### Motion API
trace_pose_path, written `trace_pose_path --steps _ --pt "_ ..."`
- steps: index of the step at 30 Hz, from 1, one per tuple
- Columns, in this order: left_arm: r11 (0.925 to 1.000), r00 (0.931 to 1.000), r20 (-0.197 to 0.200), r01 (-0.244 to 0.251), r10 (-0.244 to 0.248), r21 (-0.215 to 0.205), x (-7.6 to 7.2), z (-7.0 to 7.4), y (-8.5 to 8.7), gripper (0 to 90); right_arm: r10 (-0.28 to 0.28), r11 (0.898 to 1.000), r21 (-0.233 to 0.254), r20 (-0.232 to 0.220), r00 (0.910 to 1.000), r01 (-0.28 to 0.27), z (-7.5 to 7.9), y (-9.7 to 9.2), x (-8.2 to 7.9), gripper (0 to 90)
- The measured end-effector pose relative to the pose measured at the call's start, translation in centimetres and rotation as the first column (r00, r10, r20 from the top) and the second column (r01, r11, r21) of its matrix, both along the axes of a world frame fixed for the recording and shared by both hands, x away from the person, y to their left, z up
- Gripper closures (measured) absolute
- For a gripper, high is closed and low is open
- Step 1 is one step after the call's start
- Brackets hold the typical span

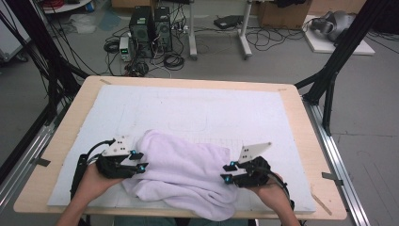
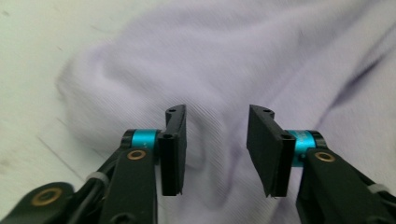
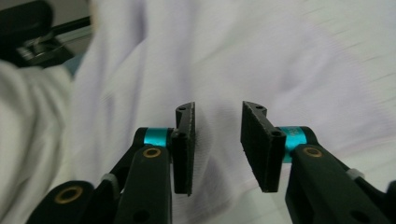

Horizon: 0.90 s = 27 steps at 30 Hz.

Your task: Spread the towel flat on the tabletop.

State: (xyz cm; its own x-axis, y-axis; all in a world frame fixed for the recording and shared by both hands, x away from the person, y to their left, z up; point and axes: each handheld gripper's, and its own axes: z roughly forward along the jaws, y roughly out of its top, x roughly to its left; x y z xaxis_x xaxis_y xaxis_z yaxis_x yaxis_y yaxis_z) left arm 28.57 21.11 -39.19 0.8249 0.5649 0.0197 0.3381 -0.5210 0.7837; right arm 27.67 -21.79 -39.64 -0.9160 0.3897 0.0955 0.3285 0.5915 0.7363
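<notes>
A pale lilac towel (image 1: 183, 169) lies crumpled on the white mat near the table's front edge. My left gripper (image 1: 140, 160) sits at the towel's left side, held by a hand, with its jaws pointing right over the cloth. In the left gripper view the left gripper (image 2: 217, 111) stands open above the towel (image 2: 224, 60), with nothing pinched between its pads. My right gripper (image 1: 227, 173) is at the towel's right side and points left. In the right gripper view the right gripper (image 3: 218, 107) is also open over the towel (image 3: 233, 56), its pads clear of the cloth.
The white mat (image 1: 197, 108) covers most of the wooden table (image 1: 70, 127). Black frame posts (image 1: 329, 80) stand at both far corners. Computer towers (image 1: 150, 28) and cables lie on the floor beyond the table. Bare mat stretches behind the towel.
</notes>
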Motion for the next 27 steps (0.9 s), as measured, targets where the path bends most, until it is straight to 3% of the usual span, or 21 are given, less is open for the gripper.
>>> trace_pose_path --steps 6,9,15,17,18,23,27 --pt "0.9964 0.9964 0.008 -0.085 0.085 0.005 3.7 -0.2 0.5 56.6 -0.089 0.994 -0.057 0.029 0.9956 0.090 -0.6 0.6 4.3 56.4" --pt "0.9942 0.9940 -0.023 -0.107 0.107 0.009 5.3 -1.1 0.5 58.3 -0.115 0.989 -0.092 0.018 0.9933 0.116 -1.6 1.1 5.4 49.2" --pt "0.9888 0.9854 -0.089 -0.142 0.145 0.047 7.2 -3.0 0.3 57.3 -0.112 0.981 -0.163 -0.033 0.9932 0.105 -3.2 1.9 6.3 50.6" --pt "0.9892 0.9841 -0.109 -0.135 0.140 0.057 7.5 -3.4 0.2 58.0 -0.108 0.978 -0.179 -0.022 0.9939 0.103 -3.6 2.2 6.2 54.1" --pt "0.9897 0.9843 -0.113 -0.129 0.135 0.063 7.5 -3.5 0.1 63.4 -0.113 0.980 -0.167 0.003 0.9936 0.112 -3.7 2.2 6.1 57.3" --pt "0.9908 0.9877 -0.113 -0.098 0.108 0.094 7.3 -3.7 -0.4 78.8 -0.100 0.985 -0.140 -0.020 0.9948 0.096 -3.8 1.8 6.3 80.5" --pt "0.9907 0.9874 -0.107 -0.108 0.117 0.083 7.1 -3.3 -0.2 81.3 -0.078 0.989 -0.132 -0.038 0.9962 0.072 -3.8 1.8 6.4 86.1"
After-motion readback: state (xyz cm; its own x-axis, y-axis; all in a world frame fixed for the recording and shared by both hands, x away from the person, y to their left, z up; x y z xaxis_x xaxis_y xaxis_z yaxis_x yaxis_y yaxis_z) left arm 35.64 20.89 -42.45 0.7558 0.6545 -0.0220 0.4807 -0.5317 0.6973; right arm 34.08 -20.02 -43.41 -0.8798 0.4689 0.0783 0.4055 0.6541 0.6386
